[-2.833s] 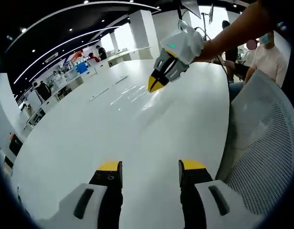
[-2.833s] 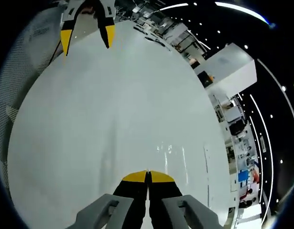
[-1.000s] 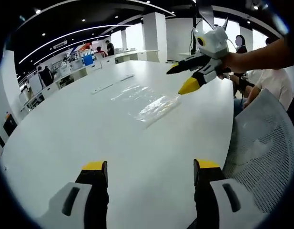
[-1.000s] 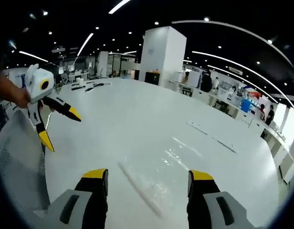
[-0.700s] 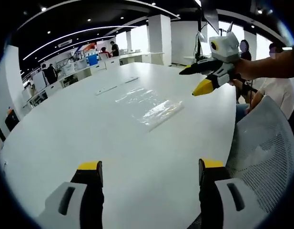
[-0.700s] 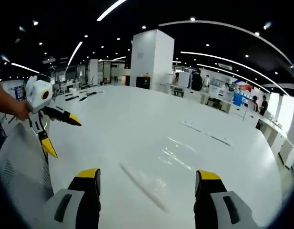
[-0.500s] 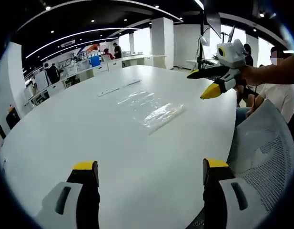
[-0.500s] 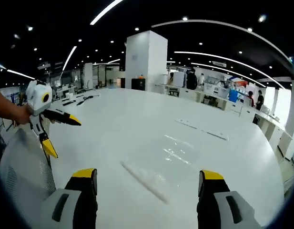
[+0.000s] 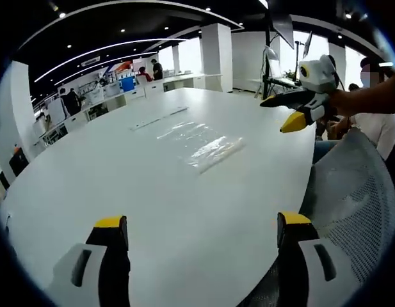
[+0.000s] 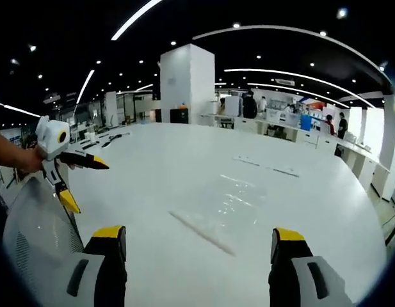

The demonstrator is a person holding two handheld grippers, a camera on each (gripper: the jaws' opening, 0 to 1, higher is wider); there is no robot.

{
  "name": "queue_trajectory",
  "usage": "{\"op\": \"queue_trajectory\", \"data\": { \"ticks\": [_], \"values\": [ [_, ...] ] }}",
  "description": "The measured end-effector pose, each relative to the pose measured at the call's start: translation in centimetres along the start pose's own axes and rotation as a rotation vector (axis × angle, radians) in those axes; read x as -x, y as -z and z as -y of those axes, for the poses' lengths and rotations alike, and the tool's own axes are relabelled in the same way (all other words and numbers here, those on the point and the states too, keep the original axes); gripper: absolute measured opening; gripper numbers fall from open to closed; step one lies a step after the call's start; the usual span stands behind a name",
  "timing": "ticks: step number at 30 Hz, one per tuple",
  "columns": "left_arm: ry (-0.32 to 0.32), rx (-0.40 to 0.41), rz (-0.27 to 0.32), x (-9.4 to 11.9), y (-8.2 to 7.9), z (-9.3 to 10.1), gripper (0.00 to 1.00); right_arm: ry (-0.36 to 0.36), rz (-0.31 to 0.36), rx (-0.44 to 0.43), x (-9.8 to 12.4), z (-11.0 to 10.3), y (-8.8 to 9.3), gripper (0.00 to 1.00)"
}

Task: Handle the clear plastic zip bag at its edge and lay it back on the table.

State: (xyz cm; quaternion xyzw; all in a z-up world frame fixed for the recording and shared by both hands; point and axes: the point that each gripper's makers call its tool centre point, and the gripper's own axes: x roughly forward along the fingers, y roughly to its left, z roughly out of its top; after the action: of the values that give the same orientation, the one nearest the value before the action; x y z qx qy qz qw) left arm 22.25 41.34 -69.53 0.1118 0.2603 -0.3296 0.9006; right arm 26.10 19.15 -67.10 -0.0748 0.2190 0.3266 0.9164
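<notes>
Open-plan office: desk rows (image 9: 120, 86), ceiling striplights (image 10: 143, 14)

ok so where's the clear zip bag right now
The clear zip bag lies flat on the white table, ahead of both open grippers and held by neither. In the left gripper view it sits centre, left of the right gripper.

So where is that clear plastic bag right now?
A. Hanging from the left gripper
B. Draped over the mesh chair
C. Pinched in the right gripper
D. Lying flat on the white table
D: the clear zip bag lies flat on the white table, and both grippers are open, away from it.
</notes>
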Motion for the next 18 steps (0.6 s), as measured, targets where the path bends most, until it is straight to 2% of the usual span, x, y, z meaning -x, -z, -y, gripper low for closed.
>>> {"op": "queue_trajectory", "data": {
  "ticks": [3, 10, 12, 18],
  "values": [
    [0.002, 0.003, 0.022, 0.5, -0.1, 0.2, 0.99, 0.027, 0.043, -0.016, 0.8, -0.2, -0.2, 0.96],
    [-0.036, -0.02, 0.032, 1.4, -0.2, 0.9, 0.99, 0.036, 0.035, -0.004, 2.0, -1.5, 1.0, 0.97],
    [-0.057, -0.015, 0.02, 1.4, 0.8, 0.2, 0.99, 0.043, 0.038, -0.018, 2.2, -1.7, 1.3, 0.98],
    [-0.084, 0.008, 0.017, 1.6, 2.2, -0.5, 0.99, 0.084, 0.085, -0.018, 2.8, -2.0, 1.3, 1.0]
  ]
}}
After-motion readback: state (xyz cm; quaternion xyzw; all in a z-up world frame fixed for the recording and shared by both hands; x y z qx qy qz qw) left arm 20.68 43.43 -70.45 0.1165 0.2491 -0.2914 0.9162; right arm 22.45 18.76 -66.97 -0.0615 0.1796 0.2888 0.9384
